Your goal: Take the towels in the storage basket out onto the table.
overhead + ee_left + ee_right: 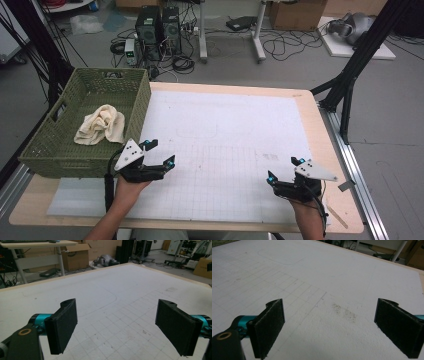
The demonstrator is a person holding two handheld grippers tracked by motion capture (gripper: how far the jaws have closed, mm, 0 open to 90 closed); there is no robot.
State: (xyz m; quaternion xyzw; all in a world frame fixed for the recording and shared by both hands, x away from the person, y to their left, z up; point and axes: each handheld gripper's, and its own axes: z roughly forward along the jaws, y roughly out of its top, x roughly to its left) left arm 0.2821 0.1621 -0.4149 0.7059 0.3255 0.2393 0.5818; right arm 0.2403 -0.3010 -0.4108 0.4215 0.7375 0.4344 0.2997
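Cream cloth (pixel 100 125) crumpled in the green basket (pixel 55 145) at far left, left gripper (pixel 159 154) near its wall and right gripper (pixel 283 170) well apart, both wide and empty; a careless reach may snag the wall

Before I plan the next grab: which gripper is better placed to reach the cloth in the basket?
Left. The left gripper sits open beside the basket holding the cloth; the right gripper is across the table.

Even, soft overhead light; faint shadows under grippers. White mat (pixel 235 130) bright, no glare. Gripper-view jaws close, slightly soft; backgrounds blurred.
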